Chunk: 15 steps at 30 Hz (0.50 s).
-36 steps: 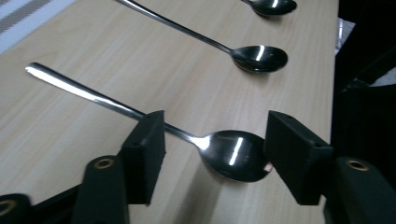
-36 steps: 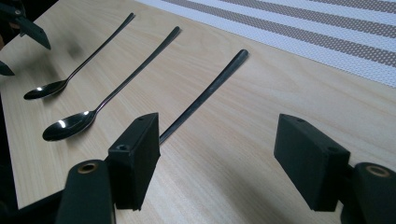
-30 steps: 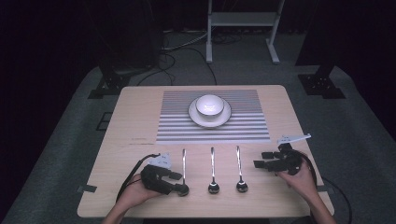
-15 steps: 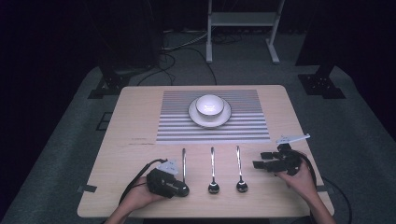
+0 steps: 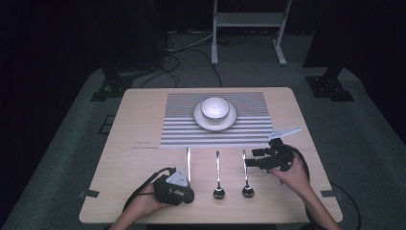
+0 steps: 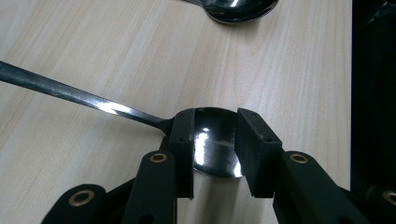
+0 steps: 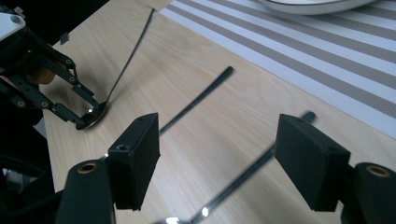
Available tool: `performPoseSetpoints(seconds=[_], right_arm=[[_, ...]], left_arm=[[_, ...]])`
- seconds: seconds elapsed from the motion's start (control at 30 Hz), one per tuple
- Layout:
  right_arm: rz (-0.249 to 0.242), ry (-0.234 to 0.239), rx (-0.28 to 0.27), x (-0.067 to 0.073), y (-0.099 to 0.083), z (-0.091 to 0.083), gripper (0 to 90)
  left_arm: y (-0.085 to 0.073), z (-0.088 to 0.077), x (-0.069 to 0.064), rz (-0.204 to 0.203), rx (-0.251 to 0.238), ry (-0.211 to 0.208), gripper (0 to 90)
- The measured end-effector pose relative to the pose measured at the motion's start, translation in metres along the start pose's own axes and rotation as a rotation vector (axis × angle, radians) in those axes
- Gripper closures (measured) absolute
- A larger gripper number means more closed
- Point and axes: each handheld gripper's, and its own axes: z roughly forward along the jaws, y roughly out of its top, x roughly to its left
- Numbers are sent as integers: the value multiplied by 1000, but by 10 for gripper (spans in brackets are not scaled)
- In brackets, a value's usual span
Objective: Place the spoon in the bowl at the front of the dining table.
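Three metal spoons lie side by side near the table's front edge. The left spoon (image 5: 188, 163) (image 6: 70, 91) has its bowl between the jaws of my left gripper (image 5: 184, 194) (image 6: 217, 116), which press on both of its sides. The right gripper view shows that left gripper (image 7: 91, 116) low on the table at the spoon's bowl end. My right gripper (image 5: 249, 162) (image 7: 217, 140) hangs wide open just above the right spoon (image 5: 246, 177) (image 7: 247, 175), holding nothing. The middle spoon (image 5: 218, 175) (image 7: 201, 95) lies untouched.
A white bowl (image 5: 215, 106) sits on a white plate (image 5: 231, 122) on a striped placemat (image 5: 177, 124) at the table's far middle. Bare wood lies to both sides of the mat. The table's front edge (image 5: 210, 221) is close behind both hands.
My left gripper has slid right and slightly forward onto the left spoon's bowl and closed around it. The right gripper has stayed almost still.
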Motion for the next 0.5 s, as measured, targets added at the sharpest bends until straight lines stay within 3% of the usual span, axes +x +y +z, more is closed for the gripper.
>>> performPoseSetpoints(seconds=[0.17,0.5], right_arm=[[-11,22,70,9,16,23,291],[-50,73,146,32,51,59,294]], left_arm=[[0,0,1,13,0,8,681],[2,1,2,32,3,22,680]])
